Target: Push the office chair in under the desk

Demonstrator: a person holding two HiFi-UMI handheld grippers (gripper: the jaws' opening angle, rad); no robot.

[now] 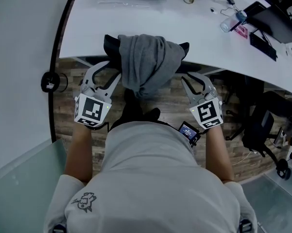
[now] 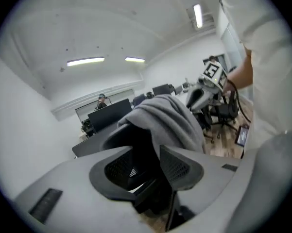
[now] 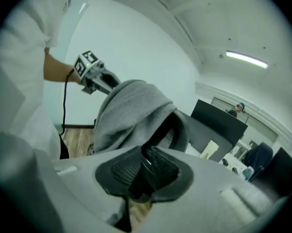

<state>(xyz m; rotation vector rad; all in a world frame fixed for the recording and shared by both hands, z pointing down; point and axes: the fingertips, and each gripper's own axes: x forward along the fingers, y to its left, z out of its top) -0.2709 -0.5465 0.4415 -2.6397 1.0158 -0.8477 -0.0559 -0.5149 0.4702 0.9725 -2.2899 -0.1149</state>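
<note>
Office chair (image 1: 111, 46) tucked under surface (image 1: 184, 28), grey garment (image 1: 146, 62) draped over; second chair (image 1: 262, 125) well right. Faces surface, back along its edge. Left gripper (image 1: 112, 69) fingers spread, right gripper (image 1: 188, 77) fingers narrowly apart, empty.

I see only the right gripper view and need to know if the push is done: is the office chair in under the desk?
Observer: In the head view, the office chair stands with its back right at the white desk edge. Its seat does not show.
Operator: Is the left gripper clamped on it?
Observer: The left gripper has its jaws apart in its own view, with the chair's black back showing through the gap. I can't tell if they touch it.
Operator: Anything standing beside it?
Observer: A second office chair, also black, stands to the right, apart from ours.
</note>
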